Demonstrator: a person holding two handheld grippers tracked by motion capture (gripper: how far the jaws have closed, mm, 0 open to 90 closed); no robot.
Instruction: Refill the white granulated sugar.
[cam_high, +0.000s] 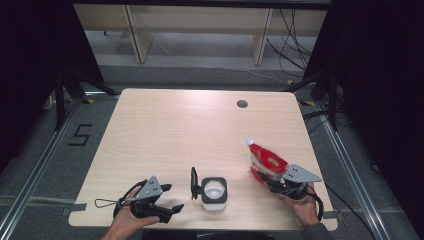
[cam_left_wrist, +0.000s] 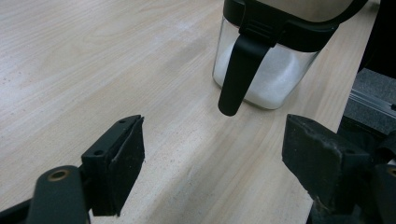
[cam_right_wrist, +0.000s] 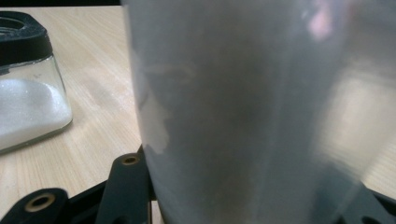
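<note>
Red and white spouted refill pouch (cam_high: 266, 161) sits clamped between the jaws of the right gripper (cam_high: 278, 184), tilted with its spout away from the person, near the right front edge of the pale wooden table (cam_high: 175, 130). Left gripper (cam_high: 167, 199) rests low, its jaws apart and empty, pointing at the square glass jar of white granules (cam_high: 214, 192). Grey floor and cables lie beyond.
</note>
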